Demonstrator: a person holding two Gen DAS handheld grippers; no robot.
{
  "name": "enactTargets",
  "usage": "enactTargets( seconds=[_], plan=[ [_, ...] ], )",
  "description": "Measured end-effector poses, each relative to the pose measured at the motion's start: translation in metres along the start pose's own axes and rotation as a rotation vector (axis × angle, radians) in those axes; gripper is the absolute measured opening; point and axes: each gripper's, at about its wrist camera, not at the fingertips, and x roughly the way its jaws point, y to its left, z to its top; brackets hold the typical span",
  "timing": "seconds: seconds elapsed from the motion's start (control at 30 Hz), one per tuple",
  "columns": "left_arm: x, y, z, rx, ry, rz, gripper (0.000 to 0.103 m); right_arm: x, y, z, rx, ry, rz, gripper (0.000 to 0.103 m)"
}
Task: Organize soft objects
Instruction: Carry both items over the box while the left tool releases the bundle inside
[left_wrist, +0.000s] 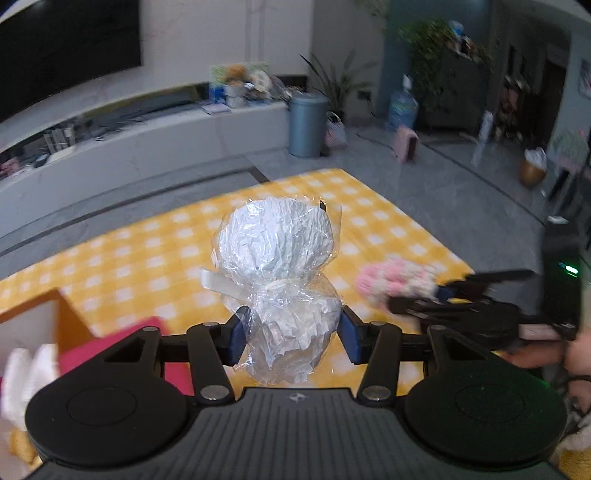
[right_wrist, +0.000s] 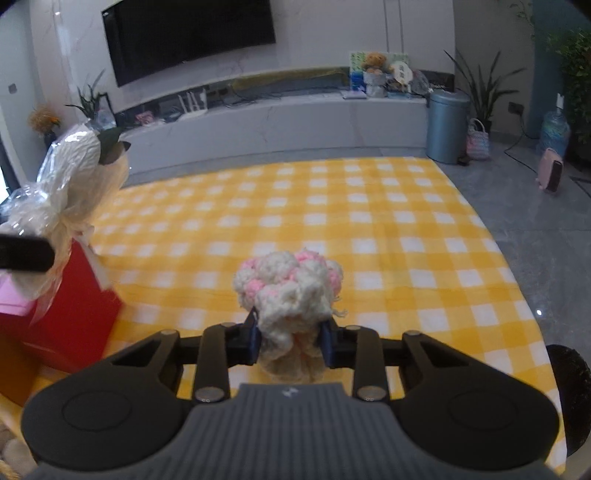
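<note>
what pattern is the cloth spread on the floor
Yellow and white checks; the cloth shows best in the right wrist view.

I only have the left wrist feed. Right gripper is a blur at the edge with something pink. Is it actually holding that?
Observer: Yes. In the right wrist view the right gripper is shut on a pink and cream yarn bundle, pads pressed into its lower part.
Operator: Is the bundle off the cloth?
Observer: It looks lifted; the yellow checked cloth shows bare beyond it, though the underside is hidden.
Operator: Anything near my wrapped ball that I can't see?
Observer: The plastic-wrapped white bundle hangs at that view's left edge, above a red box.
</note>
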Motion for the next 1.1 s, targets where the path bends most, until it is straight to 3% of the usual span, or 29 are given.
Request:
enactTargets(
  seconds=[0.33,0.6,0.73,0.87,0.97,1.1],
  plan=[
    [-0.088,0.112,-0.016,-0.138,-0.133,0.160,0.058,-0.067,0.108,0.054,0.014,-0.114,0.186,0.030],
    [-0.146,0.196,-0.061,-0.318,-0.220,0.313,0.058,-0.081,0.249,0.098,-0.104,-0.157,0.340,0.030],
    [-0.155,0.223,-0.080,-0.356,-0.235,0.292,0.058,-0.059,0.328,0.097,-0.226,-0.061,0.415,0.030],
    [-0.151,0.248,-0.101,-0.418,-0.231,0.238,0.058,-0.034,0.388,0.085,-0.369,0.012,0.418,0.030],
    [-0.140,0.260,-0.119,-0.424,-0.183,0.217,0.058,-0.017,0.408,0.075,-0.394,0.040,0.412,0.030],
    [-0.116,0.264,-0.135,-0.413,-0.081,0.226,0.058,0.004,0.402,0.058,-0.373,0.069,0.377,0.030]
  ],
)
